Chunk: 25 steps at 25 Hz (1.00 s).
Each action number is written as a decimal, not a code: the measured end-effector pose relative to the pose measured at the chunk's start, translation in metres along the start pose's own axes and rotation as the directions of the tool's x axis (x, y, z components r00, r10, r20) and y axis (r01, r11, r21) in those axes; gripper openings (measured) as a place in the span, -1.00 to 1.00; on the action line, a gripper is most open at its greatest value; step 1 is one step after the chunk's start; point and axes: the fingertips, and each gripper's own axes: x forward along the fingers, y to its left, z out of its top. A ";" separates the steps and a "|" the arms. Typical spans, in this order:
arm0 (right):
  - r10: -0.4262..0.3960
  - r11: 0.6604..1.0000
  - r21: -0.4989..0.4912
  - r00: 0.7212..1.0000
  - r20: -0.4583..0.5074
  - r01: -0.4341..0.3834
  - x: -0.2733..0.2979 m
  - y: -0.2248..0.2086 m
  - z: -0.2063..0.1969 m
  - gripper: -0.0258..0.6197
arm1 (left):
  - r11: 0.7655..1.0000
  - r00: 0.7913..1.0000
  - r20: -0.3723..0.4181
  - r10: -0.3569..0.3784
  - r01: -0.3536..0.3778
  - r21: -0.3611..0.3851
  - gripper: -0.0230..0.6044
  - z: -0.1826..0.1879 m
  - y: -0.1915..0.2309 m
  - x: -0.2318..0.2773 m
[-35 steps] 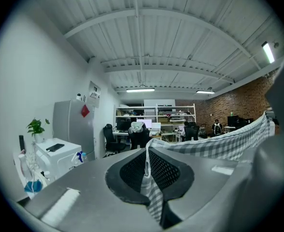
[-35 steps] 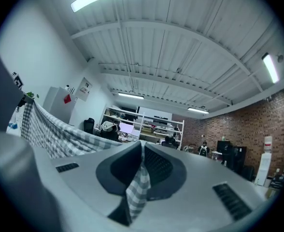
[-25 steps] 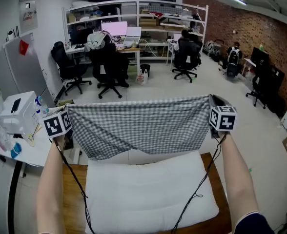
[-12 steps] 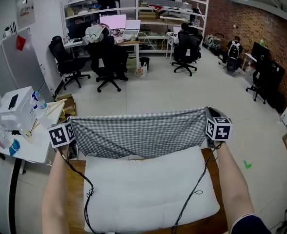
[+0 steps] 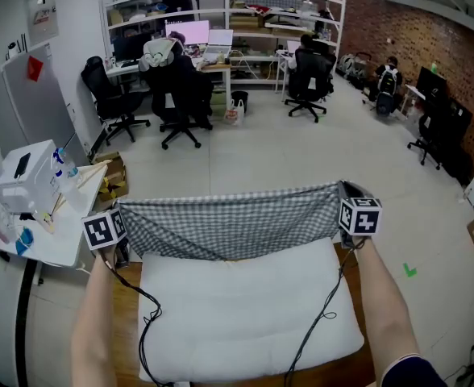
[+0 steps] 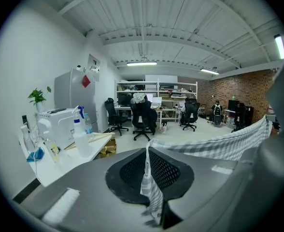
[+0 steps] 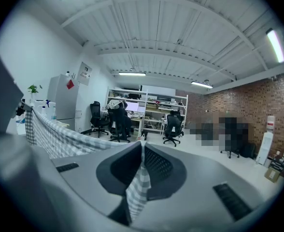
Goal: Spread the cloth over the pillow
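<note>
A grey-and-white checked cloth (image 5: pixel 233 222) hangs stretched between my two grippers, just beyond the far edge of a white pillow (image 5: pixel 245 313). My left gripper (image 5: pixel 118 216) is shut on the cloth's left corner (image 6: pixel 150 187). My right gripper (image 5: pixel 343 193) is shut on the right corner (image 7: pixel 138 182). The cloth's lower edge sags onto the pillow's far rim. The pillow lies on a wooden table (image 5: pixel 120 329) below my arms. From each gripper view the cloth (image 6: pixel 219 146) runs off sideways toward the other gripper.
A white side table (image 5: pixel 43 244) with a printer and spray bottle (image 6: pixel 82 137) stands at the left. Black cables (image 5: pixel 322 317) trail from the grippers across the pillow. Office chairs (image 5: pixel 176 103), desks and shelving stand farther off across the floor.
Both grippers have come down and a little nearer with the cloth. Its hanging edge, first well above the pillow's far side, now rests at the pillow's far rim.
</note>
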 end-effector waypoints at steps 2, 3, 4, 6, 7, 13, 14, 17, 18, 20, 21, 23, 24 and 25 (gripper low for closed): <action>0.001 1.000 0.000 1.000 -0.005 -0.001 0.000 0.001 -0.004 -0.82 | 1.000 1.000 -0.008 0.002 -0.002 -0.002 -0.87 -0.005 0.001 0.000; 0.002 1.000 0.001 1.000 -0.009 -0.002 0.000 0.002 -0.006 -0.82 | 1.000 1.000 -0.013 0.003 -0.003 -0.004 -0.87 -0.008 0.002 0.000; 0.004 1.000 0.001 1.000 -0.012 -0.004 0.000 0.003 -0.008 -0.82 | 1.000 1.000 -0.017 0.004 -0.004 -0.004 -0.87 -0.011 0.003 0.000; 0.007 1.000 -0.001 1.000 -0.019 -0.007 -0.001 0.005 -0.012 -0.82 | 1.000 1.000 -0.023 0.004 -0.004 -0.005 -0.87 -0.016 0.005 0.001; 0.007 1.000 -0.003 1.000 -0.021 -0.007 -0.002 0.006 -0.014 -0.82 | 1.000 1.000 -0.024 0.003 -0.003 -0.004 -0.87 -0.017 0.006 0.000; 0.006 1.000 -0.006 1.000 -0.016 -0.006 -0.010 0.007 -0.011 -0.82 | 1.000 1.000 -0.016 -0.003 0.003 -0.002 -0.87 -0.015 0.008 -0.005; 0.006 1.000 -0.005 1.000 -0.014 -0.006 -0.012 0.006 -0.011 -0.82 | 1.000 1.000 -0.016 -0.004 0.004 -0.004 -0.87 -0.016 0.007 -0.007; 0.007 1.000 -0.002 1.000 -0.007 -0.007 -0.019 0.005 -0.009 -0.82 | 1.000 1.000 -0.013 -0.006 0.006 -0.009 -0.87 -0.019 0.007 -0.014; 0.009 1.000 -0.001 1.000 -0.003 -0.009 -0.021 0.006 -0.007 -0.82 | 1.000 1.000 -0.013 -0.006 0.006 -0.012 -0.87 -0.020 0.008 -0.017; 0.017 1.000 -0.001 1.000 0.001 -0.017 -0.029 0.009 -0.007 -0.82 | 1.000 1.000 -0.016 -0.006 0.005 -0.019 -0.87 -0.025 0.012 -0.024; 0.021 1.000 -0.001 1.000 0.003 -0.021 -0.034 0.011 -0.008 -0.82 | 1.000 1.000 -0.018 -0.005 0.005 -0.022 -0.87 -0.028 0.013 -0.028; 0.027 1.000 0.001 1.000 0.007 -0.027 -0.046 0.012 -0.010 -0.82 | 1.000 1.000 -0.019 -0.005 0.005 -0.027 -0.87 -0.033 0.016 -0.039; 0.030 1.000 0.002 0.999 0.010 -0.030 -0.053 0.012 -0.011 -0.82 | 1.000 1.000 -0.018 -0.005 0.005 -0.028 -0.87 -0.036 0.017 -0.045; 0.034 0.999 0.004 0.999 0.013 -0.034 -0.059 0.013 -0.013 -0.82 | 1.000 1.000 -0.018 -0.005 0.004 -0.028 -0.87 -0.039 0.018 -0.051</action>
